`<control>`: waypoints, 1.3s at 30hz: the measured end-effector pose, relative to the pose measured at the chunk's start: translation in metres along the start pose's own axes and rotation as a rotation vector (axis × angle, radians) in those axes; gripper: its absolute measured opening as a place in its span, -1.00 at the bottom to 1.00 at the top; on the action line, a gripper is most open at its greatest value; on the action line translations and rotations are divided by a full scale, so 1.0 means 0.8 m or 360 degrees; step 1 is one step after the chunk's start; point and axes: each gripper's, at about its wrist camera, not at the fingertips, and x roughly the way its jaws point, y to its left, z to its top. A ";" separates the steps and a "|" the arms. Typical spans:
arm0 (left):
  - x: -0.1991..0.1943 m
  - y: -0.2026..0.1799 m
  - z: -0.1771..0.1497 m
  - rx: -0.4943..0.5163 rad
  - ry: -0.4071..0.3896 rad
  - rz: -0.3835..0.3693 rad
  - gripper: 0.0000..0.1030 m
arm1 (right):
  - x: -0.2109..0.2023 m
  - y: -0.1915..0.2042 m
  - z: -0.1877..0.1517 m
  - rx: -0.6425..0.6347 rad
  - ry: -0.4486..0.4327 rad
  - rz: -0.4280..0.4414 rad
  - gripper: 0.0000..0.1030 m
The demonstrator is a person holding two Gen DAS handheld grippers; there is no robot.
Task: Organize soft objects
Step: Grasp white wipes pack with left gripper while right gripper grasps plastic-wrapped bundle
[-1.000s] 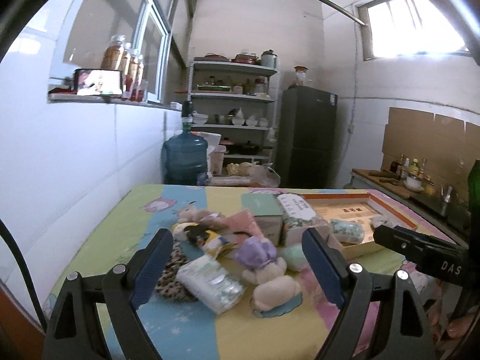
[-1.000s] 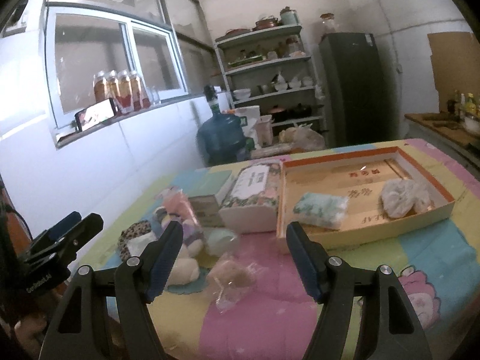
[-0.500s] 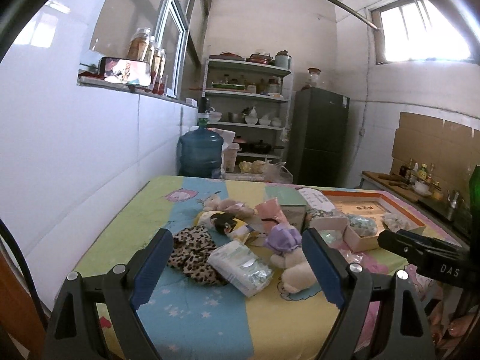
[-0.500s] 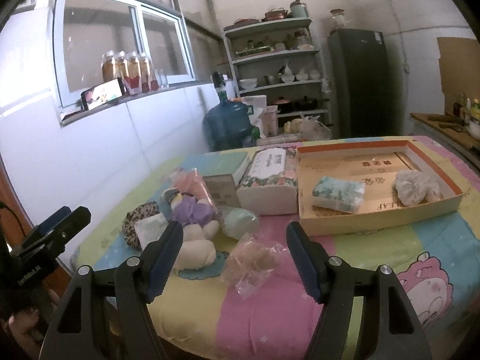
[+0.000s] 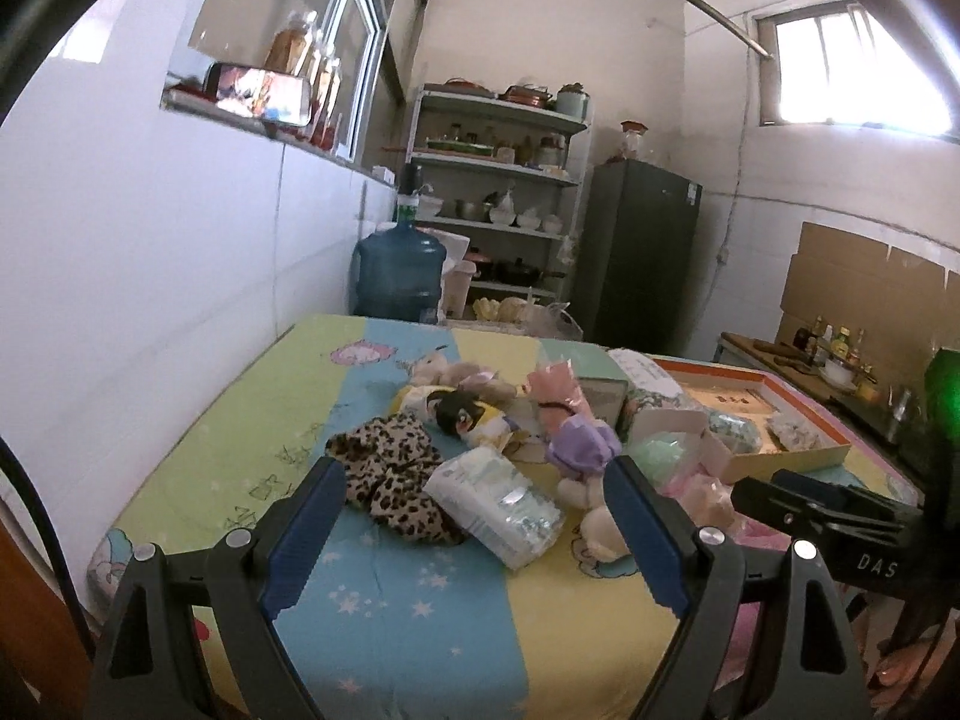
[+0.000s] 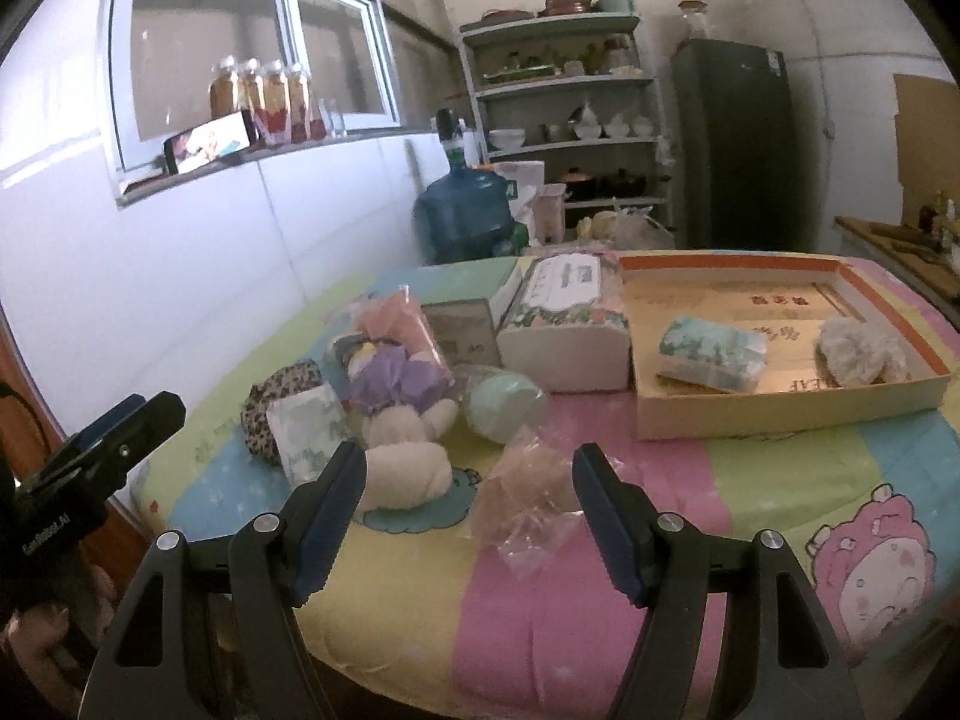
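Note:
A heap of soft things lies on the colourful tablecloth: a leopard-print cloth (image 5: 390, 483), a white tissue pack (image 5: 495, 495), a purple-and-cream plush toy (image 6: 399, 414), a mint pad in plastic (image 6: 504, 405) and a pink item in a clear bag (image 6: 531, 489). An open cardboard box (image 6: 786, 402) at the right holds a tissue pack (image 6: 711, 351) and a whitish scrunched item (image 6: 861, 351). My left gripper (image 5: 474, 534) stands open short of the leopard cloth and tissue pack. My right gripper (image 6: 468, 516) stands open just short of the pink bag. Both hold nothing.
A large tissue box (image 6: 564, 324) and a small carton (image 6: 465, 330) stand behind the heap. Beyond the table are a blue water jug (image 6: 465, 213), shelves of dishes (image 6: 570, 114) and a dark fridge (image 6: 735, 141). The white wall runs along the table's left side.
Both grippers have pulled back from the table and sunk a little, so the heap and box look smaller and farther off. Both grippers stay open.

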 end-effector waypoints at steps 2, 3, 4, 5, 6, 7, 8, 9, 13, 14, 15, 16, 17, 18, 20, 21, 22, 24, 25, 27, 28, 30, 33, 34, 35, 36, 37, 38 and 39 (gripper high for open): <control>0.004 0.004 -0.003 -0.0012 0.0013 0.0004 0.71 | 0.007 -0.002 -0.001 -0.0003 0.0011 -0.0022 0.42; 0.006 0.006 -0.004 -0.0015 0.0017 0.0004 0.71 | 0.010 -0.004 -0.001 -0.0002 0.0016 -0.0038 0.42; 0.009 0.009 -0.005 -0.0021 0.0025 0.0005 0.71 | 0.016 -0.008 -0.002 -0.0001 0.0030 -0.0059 0.42; 0.010 0.010 -0.006 -0.0025 0.0030 0.0005 0.71 | 0.021 -0.011 -0.003 -0.0004 0.0047 -0.0073 0.42; 0.012 0.012 -0.007 -0.0030 0.0036 0.0004 0.71 | 0.026 -0.014 -0.005 -0.0005 0.0066 -0.0093 0.42; 0.014 0.013 -0.009 -0.0035 0.0041 0.0002 0.71 | 0.031 -0.019 -0.007 0.0001 0.0083 -0.0125 0.42; 0.015 0.014 -0.010 -0.0038 0.0043 0.0001 0.71 | 0.036 -0.024 -0.010 0.0009 0.0101 -0.0143 0.42; 0.018 0.014 -0.010 -0.0044 0.0050 -0.0002 0.71 | 0.041 -0.028 -0.012 0.0020 0.0123 -0.0151 0.42; 0.026 0.015 -0.014 -0.0054 0.0072 -0.0014 0.71 | 0.054 -0.037 -0.018 0.0049 0.0169 -0.0112 0.42; 0.027 0.015 -0.015 -0.0055 0.0076 -0.0016 0.71 | 0.056 -0.037 -0.017 0.0051 0.0169 -0.0107 0.42; 0.028 0.015 -0.015 -0.0055 0.0078 -0.0018 0.71 | 0.057 -0.038 -0.017 0.0045 0.0166 -0.0103 0.42; 0.029 0.014 -0.016 -0.0054 0.0082 -0.0021 0.71 | 0.058 -0.038 -0.016 0.0035 0.0164 -0.0097 0.42; 0.030 0.014 -0.017 -0.0054 0.0085 -0.0024 0.71 | 0.059 -0.038 -0.016 0.0032 0.0164 -0.0092 0.42; 0.031 0.014 -0.016 -0.0054 0.0088 -0.0025 0.71 | 0.061 -0.039 -0.016 0.0037 0.0166 -0.0075 0.42; 0.034 0.014 -0.017 -0.0057 0.0097 -0.0032 0.71 | 0.064 -0.040 -0.016 0.0061 0.0173 -0.0033 0.22; 0.037 0.013 -0.017 -0.0059 0.0105 -0.0038 0.71 | 0.064 -0.041 -0.017 0.0075 0.0172 -0.0014 0.15; 0.038 0.012 -0.016 -0.0057 0.0107 -0.0041 0.71 | 0.063 -0.041 -0.017 0.0077 0.0162 -0.0015 0.13; 0.042 0.008 -0.016 -0.0049 0.0114 -0.0045 0.71 | 0.061 -0.041 -0.016 0.0073 0.0154 -0.0015 0.02; 0.046 0.006 -0.015 -0.0044 0.0117 -0.0047 0.71 | 0.060 -0.041 -0.016 0.0082 0.0153 -0.0007 0.01; 0.052 0.003 -0.016 -0.0038 0.0125 -0.0043 0.71 | 0.057 -0.043 -0.015 0.0103 0.0145 0.0014 0.00; 0.056 0.001 -0.017 -0.0042 0.0133 -0.0044 0.71 | 0.055 -0.043 -0.015 0.0107 0.0133 0.0020 0.00; 0.064 0.000 -0.020 -0.0063 0.0155 -0.0059 0.71 | 0.049 -0.042 -0.013 0.0101 0.0109 0.0026 0.00; 0.072 -0.002 -0.026 -0.0100 0.0181 -0.0096 0.62 | 0.040 -0.040 -0.010 0.0093 0.0078 0.0042 0.00; 0.076 -0.004 -0.028 -0.0119 0.0198 -0.0114 0.53 | 0.038 -0.040 -0.009 0.0092 0.0070 0.0047 0.00; 0.079 -0.005 -0.030 -0.0132 0.0216 -0.0129 0.47 | 0.037 -0.041 -0.008 0.0092 0.0066 0.0052 0.00; 0.082 -0.006 -0.033 -0.0146 0.0232 -0.0148 0.44 | 0.036 -0.041 -0.008 0.0094 0.0061 0.0056 0.00; 0.085 -0.006 -0.034 -0.0158 0.0244 -0.0164 0.37 | 0.035 -0.042 -0.008 0.0098 0.0056 0.0063 0.00; 0.088 -0.006 -0.037 -0.0173 0.0259 -0.0180 0.28 | 0.034 -0.043 -0.007 0.0101 0.0055 0.0068 0.00; 0.090 -0.008 -0.039 -0.0181 0.0271 -0.0192 0.23 | 0.033 -0.043 -0.007 0.0103 0.0052 0.0072 0.00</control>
